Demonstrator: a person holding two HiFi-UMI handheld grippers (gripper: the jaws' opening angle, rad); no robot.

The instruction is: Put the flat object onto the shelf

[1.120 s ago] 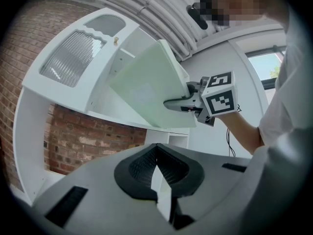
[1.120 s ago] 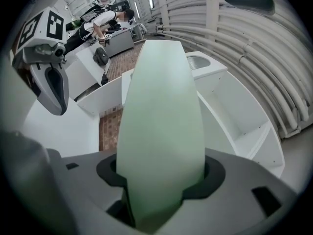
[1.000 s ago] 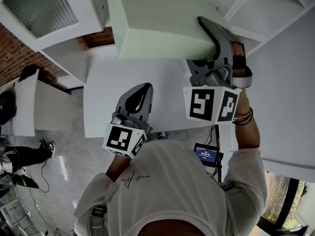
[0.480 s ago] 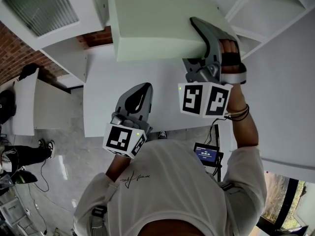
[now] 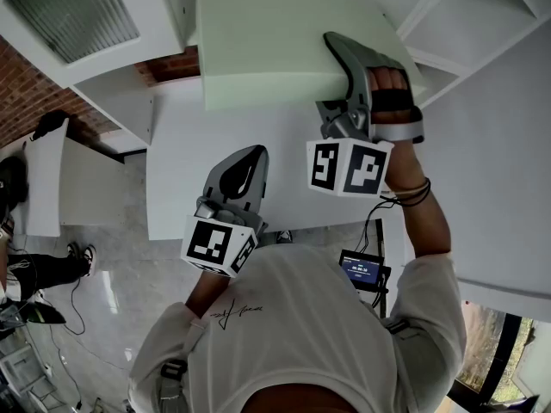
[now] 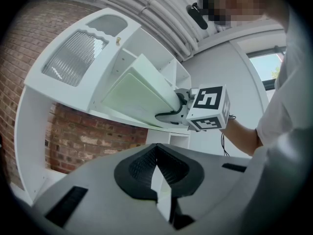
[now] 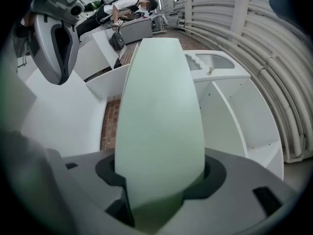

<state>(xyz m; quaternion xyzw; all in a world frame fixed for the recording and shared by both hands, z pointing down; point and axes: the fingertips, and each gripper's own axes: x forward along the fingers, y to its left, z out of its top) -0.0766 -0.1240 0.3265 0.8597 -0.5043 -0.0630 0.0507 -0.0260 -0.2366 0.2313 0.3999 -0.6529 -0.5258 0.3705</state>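
Up at the shelf [image 5: 482, 7] mouth, right gripper [image 5: 343, 58] clamps the slab [image 5: 275, 41] by one edge (left gripper [image 5: 239, 172] idles below, jaws together, empty). Far corner seems near a divider [image 5: 422, 5]; it could snag and twist loose.

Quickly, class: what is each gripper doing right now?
Left gripper: closed, holding nothing.
Right gripper: closed on the pale green flat panel.

— Where does your head view sit?
— In front of the shelf [image 5: 469, 11], looking steeply down.
— And your gripper views?
— Left looks up at the shelf from farther off. Right sits close before it. All three share the flat object [image 5: 275, 41].
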